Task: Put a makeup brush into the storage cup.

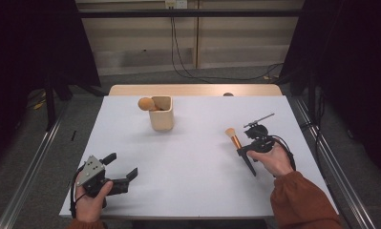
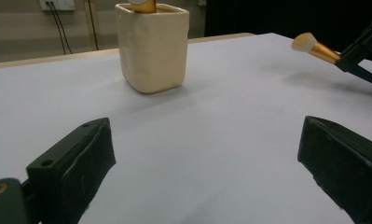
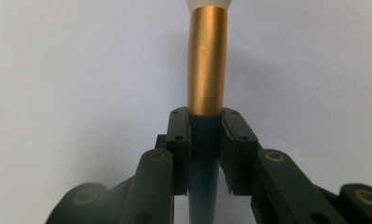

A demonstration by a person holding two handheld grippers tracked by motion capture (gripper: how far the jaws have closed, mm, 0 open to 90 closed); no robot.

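Brushes number two: one slim makeup brush with a black handle, gold metal ferrule and pale bristle tip point(image 1: 237, 143), and one round tan-headed brush point(image 1: 146, 103) that stands in the single cream-coloured square ceramic cup point(image 1: 162, 117), its head leaning out over the cup's left rim. That cup sits toward the far middle of the white rectangular tabletop point(image 1: 188, 176), well apart from both hands. Grippers also number two. On the table's right side the right gripper point(image 1: 249, 148) is clamped on the makeup brush: in the right gripper view its two black jaws press on the dark handle just below the gold ferrule, and the bristles point away from the camera. From above, the brush slants with its tip toward the cup and its handle end toward the person, while the right hand point(image 1: 274, 160), in an orange-brown sleeve, cups the gripper from below and behind. At the near left corner the left gripper point(image 1: 121, 167) rests low by the tabletop with its jaws spread wide and nothing between them, aimed toward the cup, the left hand point(image 1: 90, 198) wrapped round its body.
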